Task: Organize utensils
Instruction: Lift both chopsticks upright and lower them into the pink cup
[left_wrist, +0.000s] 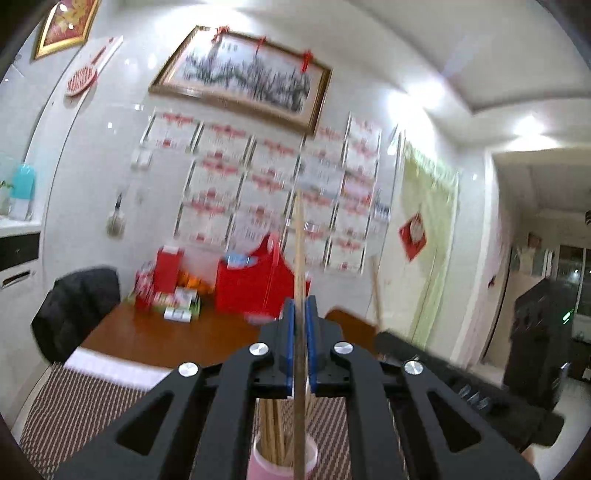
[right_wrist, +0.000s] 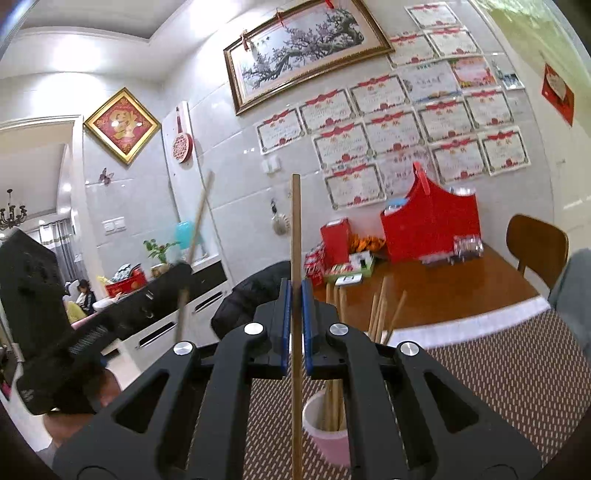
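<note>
My left gripper (left_wrist: 299, 306) is shut on a wooden chopstick (left_wrist: 298, 258) that stands upright between the blue pads, above a pink cup (left_wrist: 282, 463) holding several chopsticks. My right gripper (right_wrist: 295, 291) is shut on another upright wooden chopstick (right_wrist: 296, 236). The same pink cup (right_wrist: 325, 439) with several chopsticks sits just below and right of it. The left gripper (right_wrist: 181, 280) with its chopstick shows blurred at the left of the right wrist view. The right gripper's chopstick (left_wrist: 376, 291) shows in the left wrist view.
A woven brown placemat (right_wrist: 498, 373) lies under the cup on a wooden table (right_wrist: 443, 291). Red boxes (right_wrist: 430, 225) and small packets stand at the table's far edge by the wall. A black jacket (right_wrist: 255, 295) hangs on a chair; a wooden chair (right_wrist: 535, 243) stands at right.
</note>
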